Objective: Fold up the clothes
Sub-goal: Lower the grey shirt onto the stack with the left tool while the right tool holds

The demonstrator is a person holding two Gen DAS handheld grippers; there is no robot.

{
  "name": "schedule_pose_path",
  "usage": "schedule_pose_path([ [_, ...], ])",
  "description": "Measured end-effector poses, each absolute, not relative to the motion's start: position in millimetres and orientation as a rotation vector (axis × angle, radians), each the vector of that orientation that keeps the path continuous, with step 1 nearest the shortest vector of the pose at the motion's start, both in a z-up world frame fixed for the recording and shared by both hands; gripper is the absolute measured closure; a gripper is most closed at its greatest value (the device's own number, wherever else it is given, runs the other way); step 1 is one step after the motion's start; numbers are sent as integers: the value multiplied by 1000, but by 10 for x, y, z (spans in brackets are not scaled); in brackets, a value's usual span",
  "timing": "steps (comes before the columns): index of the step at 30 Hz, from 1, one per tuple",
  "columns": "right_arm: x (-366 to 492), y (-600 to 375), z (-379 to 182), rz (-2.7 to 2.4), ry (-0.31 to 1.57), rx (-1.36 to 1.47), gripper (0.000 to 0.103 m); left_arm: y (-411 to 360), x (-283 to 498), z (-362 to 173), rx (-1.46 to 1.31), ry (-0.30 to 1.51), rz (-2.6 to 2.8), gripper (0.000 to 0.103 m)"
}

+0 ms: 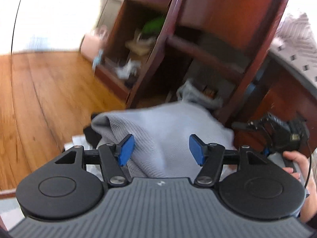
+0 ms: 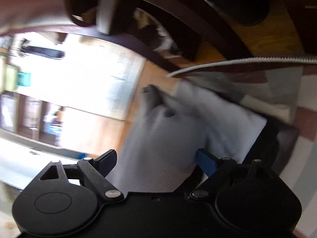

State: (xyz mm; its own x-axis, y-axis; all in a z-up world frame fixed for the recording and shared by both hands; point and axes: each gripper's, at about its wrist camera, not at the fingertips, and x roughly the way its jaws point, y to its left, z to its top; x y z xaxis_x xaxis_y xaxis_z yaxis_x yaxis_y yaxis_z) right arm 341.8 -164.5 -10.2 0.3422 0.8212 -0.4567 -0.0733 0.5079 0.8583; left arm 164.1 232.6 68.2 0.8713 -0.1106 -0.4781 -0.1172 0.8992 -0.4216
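Note:
A light grey knit garment lies bunched between and beyond the blue pads of my left gripper, whose jaws stand wide apart with cloth in the gap, not pinched. In the right wrist view the same grey garment fills the gap of my right gripper, also wide open; the view is tilted and blurred. The right gripper's body and the hand holding it show at the right of the left wrist view.
A dark red wooden cabinet with open shelves of clutter stands ahead. Wooden floor spreads to the left. A grey perforated basket sits at the right. A striped cloth lies under the garment.

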Motion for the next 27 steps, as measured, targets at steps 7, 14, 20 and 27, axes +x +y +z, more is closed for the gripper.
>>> schedule_pose_path([
  [7, 3355, -1075, 234, 642, 965, 498, 67, 2339, 1556, 509, -507, 538, 66, 42],
  [14, 2931, -388, 1311, 956, 610, 168, 73, 2304, 1423, 469, -489, 473, 173, 43],
  [20, 3256, -854, 724, 733, 748, 283, 69, 2274, 1688, 525, -399, 573, 168, 41],
  [27, 3223, -1364, 113, 589, 725, 277, 37, 2253, 1796, 635, -327, 609, 117, 41],
])
